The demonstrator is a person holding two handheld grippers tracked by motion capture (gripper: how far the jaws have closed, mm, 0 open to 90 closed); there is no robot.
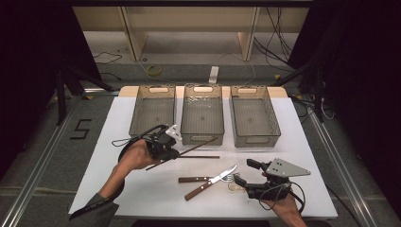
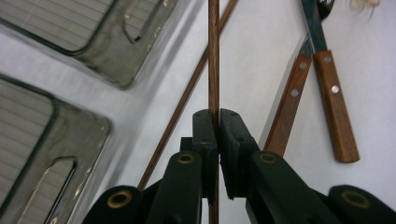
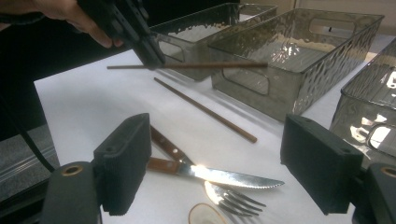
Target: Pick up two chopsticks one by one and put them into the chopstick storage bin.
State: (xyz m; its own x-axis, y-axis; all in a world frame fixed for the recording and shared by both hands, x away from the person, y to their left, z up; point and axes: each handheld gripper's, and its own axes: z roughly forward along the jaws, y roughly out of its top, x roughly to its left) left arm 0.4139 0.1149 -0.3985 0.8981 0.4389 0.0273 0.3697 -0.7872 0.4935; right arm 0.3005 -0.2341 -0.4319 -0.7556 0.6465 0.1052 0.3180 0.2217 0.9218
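— One thin brown wooden chopstick (image 1: pixel 187 151) is pinched in the left gripper (image 1: pixel 174 153), lifted just before the middle clear plastic bin (image 1: pixel 203 113).
— Nothing binned yet; right gripper (image 1: pixel 241 180) gapes empty.

A white table (image 1: pixel 118 142) is carrying three clear bins (image 1: pixel 203 113), one chopstick (image 1: pixel 201 156), a knife (image 1: pixel 210 182), a fork (image 1: pixel 201 179) and a small wooden spoon (image 1: pixel 233 186).

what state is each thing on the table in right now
left gripper: shut on one chopstick
held chopstick: lifted off the table, level
other chopstick: flat on the table
knife: lying across the fork
fork: flat, under the knife
right gripper: open, holding nothing
three bins: upright, empty
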